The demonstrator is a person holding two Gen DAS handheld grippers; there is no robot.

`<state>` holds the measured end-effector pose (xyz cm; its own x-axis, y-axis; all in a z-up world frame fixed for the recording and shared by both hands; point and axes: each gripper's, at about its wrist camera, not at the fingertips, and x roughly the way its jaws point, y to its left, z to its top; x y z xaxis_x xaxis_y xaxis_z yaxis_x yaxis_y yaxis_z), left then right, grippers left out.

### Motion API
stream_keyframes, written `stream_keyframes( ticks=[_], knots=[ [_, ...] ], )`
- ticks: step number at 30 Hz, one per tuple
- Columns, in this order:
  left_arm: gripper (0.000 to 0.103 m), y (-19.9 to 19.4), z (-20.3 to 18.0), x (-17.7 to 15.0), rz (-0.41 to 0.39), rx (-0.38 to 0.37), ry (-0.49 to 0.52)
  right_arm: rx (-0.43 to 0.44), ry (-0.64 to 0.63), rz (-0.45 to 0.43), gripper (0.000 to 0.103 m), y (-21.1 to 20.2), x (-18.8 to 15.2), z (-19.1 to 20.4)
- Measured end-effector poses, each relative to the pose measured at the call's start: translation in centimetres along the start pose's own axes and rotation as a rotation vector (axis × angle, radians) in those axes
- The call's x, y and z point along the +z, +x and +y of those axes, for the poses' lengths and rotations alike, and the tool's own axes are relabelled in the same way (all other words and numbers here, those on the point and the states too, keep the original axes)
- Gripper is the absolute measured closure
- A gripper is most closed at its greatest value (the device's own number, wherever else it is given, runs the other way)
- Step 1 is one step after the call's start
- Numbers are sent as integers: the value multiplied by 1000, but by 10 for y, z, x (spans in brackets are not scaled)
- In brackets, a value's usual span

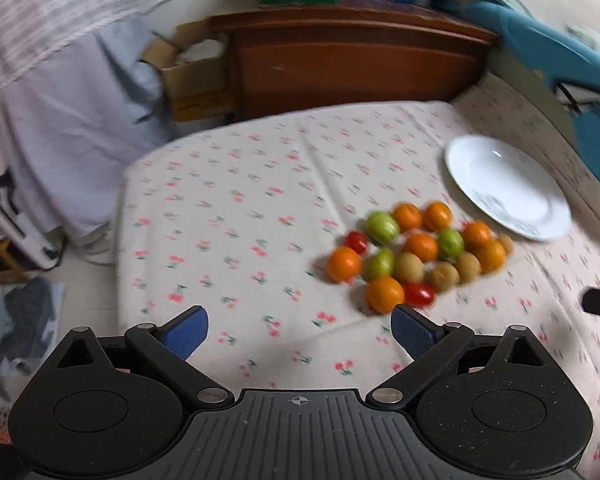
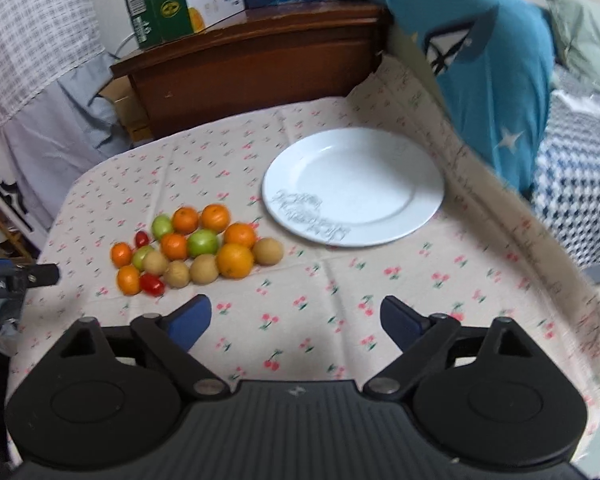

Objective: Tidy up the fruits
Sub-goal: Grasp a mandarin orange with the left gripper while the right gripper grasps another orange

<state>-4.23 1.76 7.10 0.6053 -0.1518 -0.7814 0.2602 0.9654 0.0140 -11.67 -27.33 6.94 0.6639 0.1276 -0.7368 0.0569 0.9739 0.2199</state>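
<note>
A cluster of small fruits (image 1: 416, 254) lies on the cherry-print cloth: several oranges, green fruits, tan round fruits and two red tomatoes. It also shows in the right wrist view (image 2: 196, 250). An empty white plate (image 1: 504, 186) sits to the right of the cluster, also seen in the right wrist view (image 2: 354, 186). My left gripper (image 1: 300, 330) is open and empty, just in front of and left of the cluster. My right gripper (image 2: 296, 320) is open and empty, in front of the plate and right of the cluster.
The cloth-covered table (image 2: 340, 320) ends at a rounded left edge (image 1: 124, 240). A wooden cabinet (image 1: 340, 68) with boxes (image 2: 160, 4) stands behind. A blue cushion (image 2: 488, 68) leans at the right. The left gripper's tip (image 2: 28, 276) shows at the left edge.
</note>
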Motion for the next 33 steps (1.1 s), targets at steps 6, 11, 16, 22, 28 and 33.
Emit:
stream_keyframes(
  ticks=[6, 11, 16, 22, 28, 33],
  knots=[
    [6, 7, 5, -11, -22, -42, -6, 4, 8, 26, 21, 17, -6, 2],
    [10, 13, 8, -14, -47, -85, -45, 46, 49, -1, 37, 29, -4, 5],
    [14, 23, -3, -12, -67, -117, -24, 81, 66, -31, 47, 44, 0, 12],
    [27, 40, -11, -12, -54, -176, -13, 99, 81, -23, 55, 62, 4, 19],
    [42, 54, -20, -10, -52, -213, 3, 97, 130, -27, 57, 75, 7, 20],
    [55, 62, -21, -10, -44, -239, -5, 97, 168, -27, 57, 84, 9, 18]
  ],
)
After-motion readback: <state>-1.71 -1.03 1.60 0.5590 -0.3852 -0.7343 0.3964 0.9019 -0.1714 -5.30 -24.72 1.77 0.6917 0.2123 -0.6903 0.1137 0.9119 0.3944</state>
